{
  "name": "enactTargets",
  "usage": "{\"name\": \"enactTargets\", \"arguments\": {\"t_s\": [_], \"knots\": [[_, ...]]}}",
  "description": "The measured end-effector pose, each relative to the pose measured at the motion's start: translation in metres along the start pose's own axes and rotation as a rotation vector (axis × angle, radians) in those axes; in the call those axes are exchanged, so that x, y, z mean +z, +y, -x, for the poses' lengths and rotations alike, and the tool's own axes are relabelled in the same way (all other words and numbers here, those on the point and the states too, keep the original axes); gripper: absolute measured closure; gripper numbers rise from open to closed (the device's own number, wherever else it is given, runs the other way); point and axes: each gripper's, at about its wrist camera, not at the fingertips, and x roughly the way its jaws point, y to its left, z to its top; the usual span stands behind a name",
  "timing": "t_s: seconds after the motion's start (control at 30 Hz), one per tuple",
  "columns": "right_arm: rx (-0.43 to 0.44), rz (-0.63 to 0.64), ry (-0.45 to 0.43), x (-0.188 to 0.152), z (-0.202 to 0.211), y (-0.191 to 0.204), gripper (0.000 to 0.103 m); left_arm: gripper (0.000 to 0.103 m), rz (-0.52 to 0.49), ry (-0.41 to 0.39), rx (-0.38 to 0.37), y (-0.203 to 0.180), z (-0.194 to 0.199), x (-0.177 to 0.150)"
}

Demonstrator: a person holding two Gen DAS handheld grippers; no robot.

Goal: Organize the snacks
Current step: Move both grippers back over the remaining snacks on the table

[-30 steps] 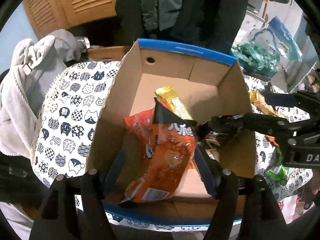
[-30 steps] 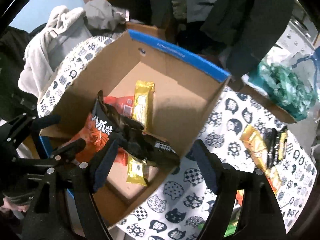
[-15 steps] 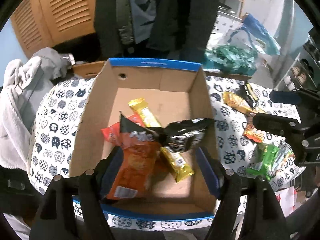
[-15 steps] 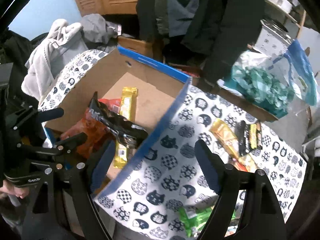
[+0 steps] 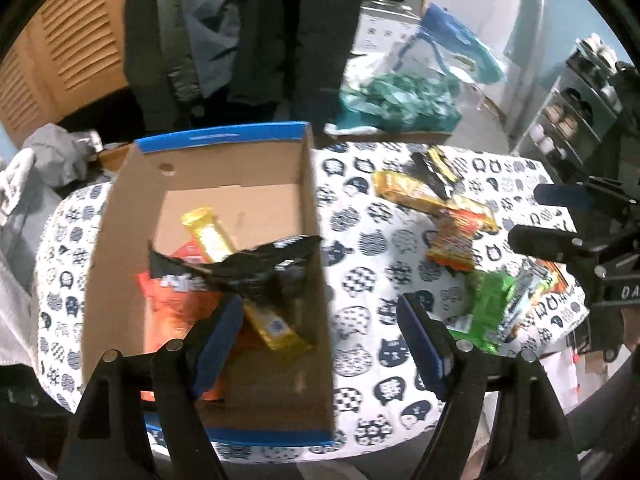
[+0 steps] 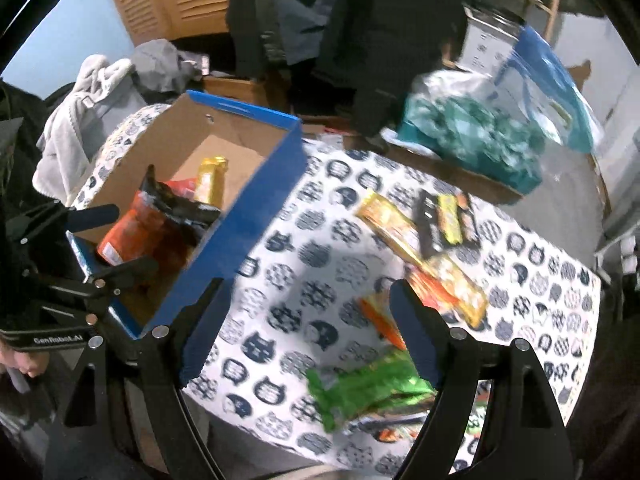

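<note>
An open cardboard box (image 5: 224,408) with a blue rim holds an orange bag (image 5: 172,312), a yellow bar (image 5: 212,240) and a black packet (image 5: 256,268). My left gripper (image 5: 320,340) hovers above the box's right wall, jaws opening and gripping nothing. My right gripper (image 6: 312,332) is open and empty over the cat-print cloth (image 6: 304,264). Loose snacks lie to its right: a green packet (image 6: 368,388), a yellow bar (image 6: 388,220), a black-and-yellow packet (image 6: 448,216) and an orange packet (image 6: 452,284). The box (image 6: 256,208) sits to its left.
Dark coats hang behind the table (image 5: 280,40). A teal bundle in a plastic bag (image 6: 472,140) lies at the far edge, grey clothes (image 6: 88,96) are heaped to the left, and shelves (image 5: 568,120) stand at the right. The cloth's near edge drops off just below the green packet.
The orange bag left my left gripper and the black packet left my right; both now lie in the box. Both grippers swung right and rose, toward the loose snacks.
</note>
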Motion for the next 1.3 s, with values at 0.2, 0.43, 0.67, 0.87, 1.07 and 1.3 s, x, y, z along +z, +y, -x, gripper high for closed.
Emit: {"name": "enactTargets", "arguments": {"t_s": [0.2, 0.43, 0.67, 0.87, 1.07, 1.3], "knots": [[-0.029, -0.09, 0.018, -0.027, 0.009, -0.05, 0.022, 0.023, -0.046, 0.031, -0.057, -0.034, -0.01, 0.001], [-0.054, -0.199, 0.019, -0.057, 0.018, -0.101, 0.021, 0.023, -0.123, 0.075, -0.09, -0.076, -0.027, 0.0], [-0.046, -0.307, 0.062, -0.091, 0.009, -0.14, 0.021, 0.023, -0.172, 0.127, -0.098, -0.108, -0.051, -0.003], [-0.047, -0.38, 0.085, -0.119, 0.006, -0.165, 0.021, 0.023, -0.191, 0.151, -0.107, -0.13, -0.07, 0.001], [-0.018, -0.447, 0.114, -0.144, -0.002, -0.175, 0.021, 0.023, -0.187, 0.176, -0.133, -0.149, -0.089, 0.005], [0.057, -0.548, 0.198, -0.168, -0.029, -0.178, 0.021, 0.023, -0.24, 0.187, -0.122, -0.17, -0.106, 0.005]]}}
